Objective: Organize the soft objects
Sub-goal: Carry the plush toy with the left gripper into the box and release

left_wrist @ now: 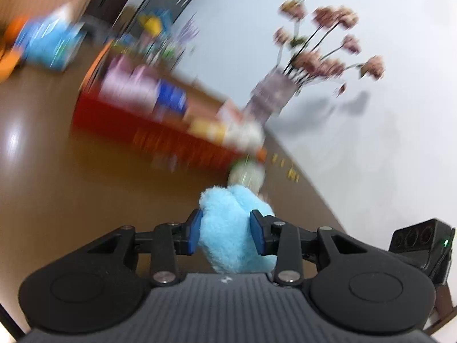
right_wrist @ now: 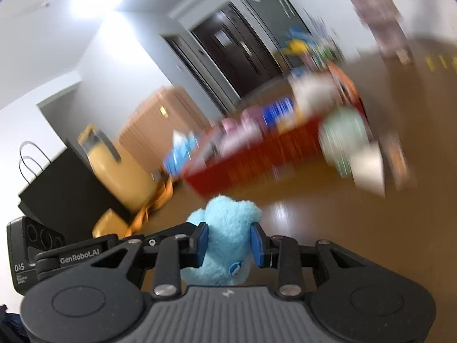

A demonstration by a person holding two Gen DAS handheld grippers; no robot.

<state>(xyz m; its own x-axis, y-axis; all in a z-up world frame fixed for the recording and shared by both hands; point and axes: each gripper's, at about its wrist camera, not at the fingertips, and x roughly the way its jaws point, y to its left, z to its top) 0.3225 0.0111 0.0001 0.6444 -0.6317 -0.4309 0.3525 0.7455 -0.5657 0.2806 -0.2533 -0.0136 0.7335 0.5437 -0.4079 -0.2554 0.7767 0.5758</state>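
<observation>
My left gripper [left_wrist: 227, 233] is shut on a light blue plush toy [left_wrist: 228, 228], whose fluffy body bulges between the blue pads. My right gripper [right_wrist: 230, 243] is also shut on a light blue plush toy [right_wrist: 228, 223], with an embroidered blue eye showing near its base. Both are held above the brown floor. A red bin [left_wrist: 148, 134] full of soft things lies ahead, blurred; it also shows in the right wrist view [right_wrist: 251, 157]. A pale green and white soft object [left_wrist: 245, 175] lies near the bin's end, and shows in the right wrist view [right_wrist: 345, 140].
A vase of pink flowers [left_wrist: 300, 68] stands by the white wall. Blue and orange things [left_wrist: 45, 43] lie on the floor at far left. A black bag [right_wrist: 57, 191], a yellow container [right_wrist: 120, 165] and dark doors [right_wrist: 234, 54] are in the right view.
</observation>
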